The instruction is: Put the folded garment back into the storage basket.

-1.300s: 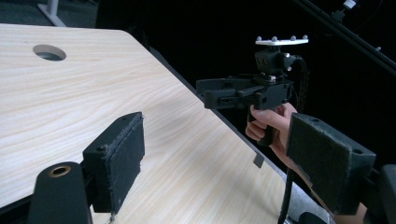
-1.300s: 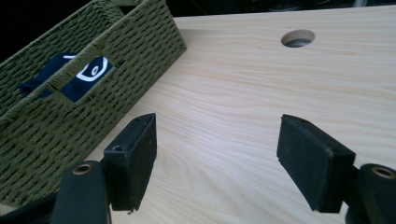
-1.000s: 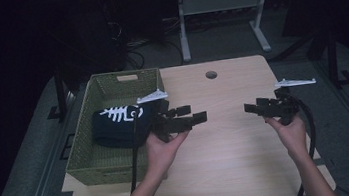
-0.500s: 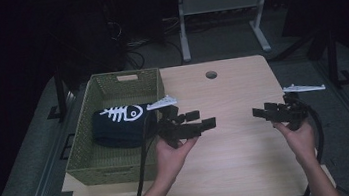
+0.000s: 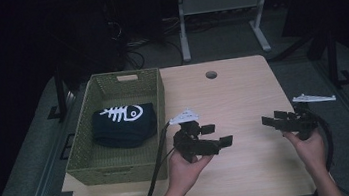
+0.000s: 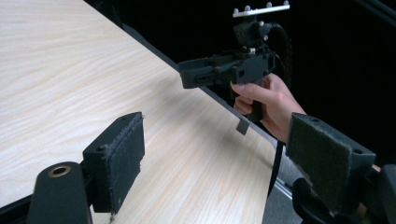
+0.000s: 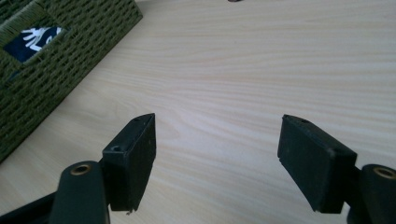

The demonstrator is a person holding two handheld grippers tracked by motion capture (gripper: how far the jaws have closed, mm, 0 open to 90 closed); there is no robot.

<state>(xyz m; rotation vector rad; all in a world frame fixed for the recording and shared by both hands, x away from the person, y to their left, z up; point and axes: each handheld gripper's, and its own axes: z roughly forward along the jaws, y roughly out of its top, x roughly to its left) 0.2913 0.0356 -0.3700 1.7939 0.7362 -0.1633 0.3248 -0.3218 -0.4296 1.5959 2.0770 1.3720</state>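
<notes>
Both units are held low over the near half of the worktop. The left hand-held gripper sits near the middle of the front edge, jaws spread wide with nothing between them; its own view shows bare wood between the two pads. The right hand-held gripper hovers near the right edge, likewise released and empty, pads well apart in its own view.

Item of concern: the folded dark garment with a white fish-skeleton print. It lies inside the green woven basket, roughly mid-basket, print uppermost. The basket occupies the left portion of the worktop and overhangs its left edge.

Governing relation: the garment lies to the left of and slightly beyond the left hand-held gripper, with the basket's right wall standing between them. Its long axis runs roughly across the basket, left to right. The left unit is clearly the nearer; the right unit is well apart, although its jaws point toward the basket.

Judgement: any pick would call for the left unit to rise over the wall and descend from above.

Beyond the basket, a round cable hole marks the far worktop.
</notes>
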